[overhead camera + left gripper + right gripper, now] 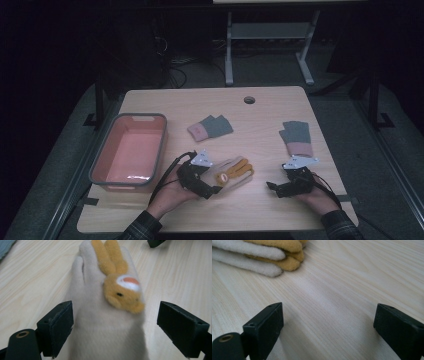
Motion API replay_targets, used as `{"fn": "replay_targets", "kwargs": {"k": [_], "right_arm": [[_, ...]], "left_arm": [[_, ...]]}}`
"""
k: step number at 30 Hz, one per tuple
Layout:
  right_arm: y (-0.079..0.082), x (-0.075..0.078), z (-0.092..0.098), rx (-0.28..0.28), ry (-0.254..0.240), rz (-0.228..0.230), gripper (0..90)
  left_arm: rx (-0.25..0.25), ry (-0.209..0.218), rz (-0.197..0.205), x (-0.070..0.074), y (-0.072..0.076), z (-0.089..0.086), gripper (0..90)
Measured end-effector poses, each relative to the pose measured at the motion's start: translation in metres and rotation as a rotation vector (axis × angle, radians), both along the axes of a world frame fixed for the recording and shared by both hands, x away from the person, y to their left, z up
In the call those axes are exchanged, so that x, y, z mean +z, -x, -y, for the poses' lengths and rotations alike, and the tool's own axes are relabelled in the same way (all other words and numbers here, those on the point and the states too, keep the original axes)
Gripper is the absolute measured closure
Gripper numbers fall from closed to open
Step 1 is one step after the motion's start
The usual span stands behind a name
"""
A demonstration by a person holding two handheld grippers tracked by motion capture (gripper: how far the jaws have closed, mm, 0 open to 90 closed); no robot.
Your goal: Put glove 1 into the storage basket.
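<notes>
My left tongs [113, 327] stand spread around the fleece bunny glove [100, 315]; soft, light, I'd pinch its cuff. Right tongs [327, 327] spread, empty.

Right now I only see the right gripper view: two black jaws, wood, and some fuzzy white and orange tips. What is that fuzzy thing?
Observer: It is a cream glove with an orange bunny face sewn on it.
Operator: Is the other claw holding it?
Observer: No. In the left gripper view the left claw stands open, and the glove's cuff lies between its jaws.
Operator: Are there more gloves?
Observer: Yes, two grey gloves with pink cuffs lie on the table, one in the middle and one at the right.
Operator: Anything to put them in?
Observer: A pink basin with a grey rim sits at the left.
</notes>
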State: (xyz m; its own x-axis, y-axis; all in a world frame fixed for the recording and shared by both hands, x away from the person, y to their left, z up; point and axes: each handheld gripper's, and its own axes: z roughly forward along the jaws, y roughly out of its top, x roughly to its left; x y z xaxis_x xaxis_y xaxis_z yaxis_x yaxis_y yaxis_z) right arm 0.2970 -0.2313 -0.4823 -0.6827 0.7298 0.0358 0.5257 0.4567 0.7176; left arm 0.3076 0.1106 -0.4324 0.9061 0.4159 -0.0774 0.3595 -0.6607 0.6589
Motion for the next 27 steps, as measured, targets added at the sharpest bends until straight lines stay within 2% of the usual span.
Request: {"fn": "replay_targets", "kwargs": {"k": [8,11,13,18,21,23,27], "right_arm": [[0.0,0.0,0.0,0.0,0.0,-0.001,8.7],[0.0,0.0,0.0,0.0,0.0,0.0,8.7],[0.0,0.0,0.0,0.0,0.0,0.0,8.7],[0.0,0.0,0.0,0.0,0.0,-0.001,8.7],[0.0,0.0,0.0,0.0,0.0,0.0,8.7],[0.0,0.0,0.0,0.0,0.0,0.0,8.7],[0.0,0.0,0.0,0.0,0.0,0.0,8.7]], "left_arm": [[-0.009,-0.097,0.025,-0.02,-0.004,0.013,13.2],[-0.018,-0.167,0.027,-0.028,-0.003,0.017,13.1],[-0.02,-0.144,0.014,-0.03,-0.004,0.017,12.6],[-0.021,-0.134,0.018,-0.029,-0.005,0.013,17.6],[-0.026,-0.125,0.025,-0.027,-0.004,0.011,24.7],[-0.032,-0.115,0.024,-0.026,-0.003,0.01,35.1],[-0.039,-0.112,0.022,-0.024,-0.003,0.009,48.8]]}}
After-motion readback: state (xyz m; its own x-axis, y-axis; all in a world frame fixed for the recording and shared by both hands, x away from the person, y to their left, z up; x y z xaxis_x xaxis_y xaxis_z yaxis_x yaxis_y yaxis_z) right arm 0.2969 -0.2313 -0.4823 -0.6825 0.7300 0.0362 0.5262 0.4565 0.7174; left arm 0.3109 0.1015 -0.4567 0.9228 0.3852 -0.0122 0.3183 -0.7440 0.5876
